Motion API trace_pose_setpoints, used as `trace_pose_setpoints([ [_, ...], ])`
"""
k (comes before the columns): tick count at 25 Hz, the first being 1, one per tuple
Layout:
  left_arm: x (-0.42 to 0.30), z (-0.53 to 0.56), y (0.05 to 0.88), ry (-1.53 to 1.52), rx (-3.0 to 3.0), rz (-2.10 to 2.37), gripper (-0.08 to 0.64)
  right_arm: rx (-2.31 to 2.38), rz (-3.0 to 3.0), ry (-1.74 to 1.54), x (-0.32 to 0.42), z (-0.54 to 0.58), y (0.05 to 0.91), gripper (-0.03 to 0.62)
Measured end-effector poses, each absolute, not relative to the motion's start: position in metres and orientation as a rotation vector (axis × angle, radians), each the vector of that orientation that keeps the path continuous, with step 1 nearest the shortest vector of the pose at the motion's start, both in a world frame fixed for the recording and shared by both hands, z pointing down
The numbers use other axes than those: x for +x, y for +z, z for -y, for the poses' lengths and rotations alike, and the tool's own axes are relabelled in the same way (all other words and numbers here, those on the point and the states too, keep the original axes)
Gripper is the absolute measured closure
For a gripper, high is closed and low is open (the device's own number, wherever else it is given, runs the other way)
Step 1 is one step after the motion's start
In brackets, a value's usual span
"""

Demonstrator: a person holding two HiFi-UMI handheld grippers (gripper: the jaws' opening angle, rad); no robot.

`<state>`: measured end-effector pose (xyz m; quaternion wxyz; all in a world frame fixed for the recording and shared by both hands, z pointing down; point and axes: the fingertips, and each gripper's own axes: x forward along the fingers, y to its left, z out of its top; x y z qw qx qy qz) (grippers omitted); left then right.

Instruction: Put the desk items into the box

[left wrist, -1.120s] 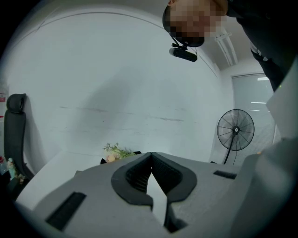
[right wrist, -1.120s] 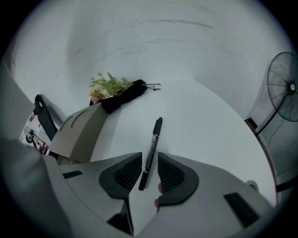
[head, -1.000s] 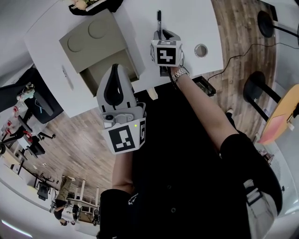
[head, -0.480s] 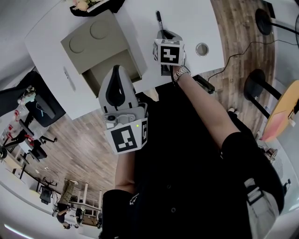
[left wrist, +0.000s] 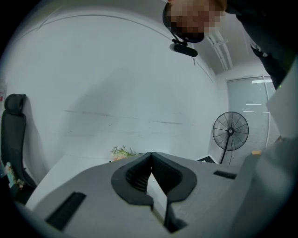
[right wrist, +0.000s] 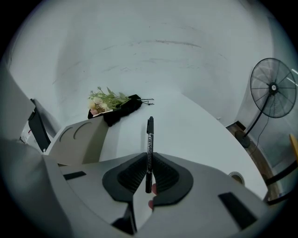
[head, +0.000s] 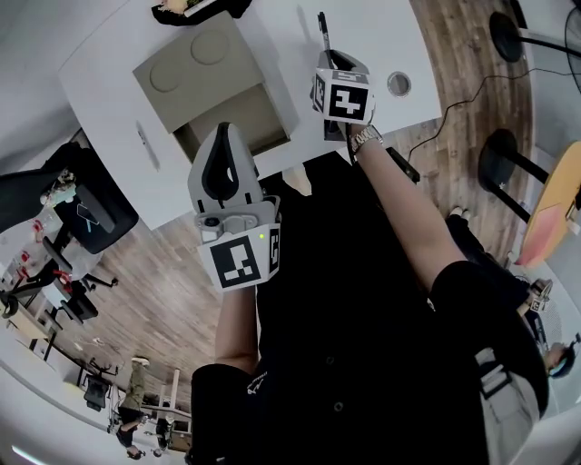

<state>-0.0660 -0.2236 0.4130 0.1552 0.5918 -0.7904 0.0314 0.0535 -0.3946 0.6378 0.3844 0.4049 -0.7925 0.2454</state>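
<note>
A black pen (right wrist: 149,139) sticks forward out of my right gripper (right wrist: 149,155), whose pads are shut on its lower part. In the head view that gripper (head: 334,56) is over the white desk (head: 381,36), with the pen (head: 322,25) pointing away from me. The open cardboard box (head: 238,116) stands to its left, its flaps (head: 186,68) folded outward. My left gripper (head: 223,134) hovers at the desk's near edge just in front of the box. Its jaws (left wrist: 150,157) meet at the tips with nothing between them.
A round cable grommet (head: 398,84) sits in the desk right of my right gripper. A black cloth with a small plant (right wrist: 114,104) lies at the desk's far side behind the box (right wrist: 79,139). A standing fan (right wrist: 272,93) is on the floor to the right.
My right gripper has closed on the pen and now sits a little farther out over the desk with it. The left gripper has hardly moved.
</note>
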Motion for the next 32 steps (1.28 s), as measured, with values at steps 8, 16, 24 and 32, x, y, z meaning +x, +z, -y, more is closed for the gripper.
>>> trace_pose_setpoints([
  [8,-0.075,0.187,0.394,0.089,1.759,2.263,0.552,1.093,2.09,0.596,0.05,0.372,0.589,0.554],
  [16,-0.093,0.146,0.377,0.072,1.789,2.283,0.552,1.169,2.179,0.553,0.051,0.344,0.526,0.554],
  [24,-0.096,0.11,0.359,0.045,1.846,2.287,0.552,1.237,2.291,0.485,0.053,0.307,0.454,0.554],
  [32,-0.096,0.076,0.345,0.032,1.891,2.277,0.552,1.259,2.414,0.432,0.05,0.261,0.392,0.554],
])
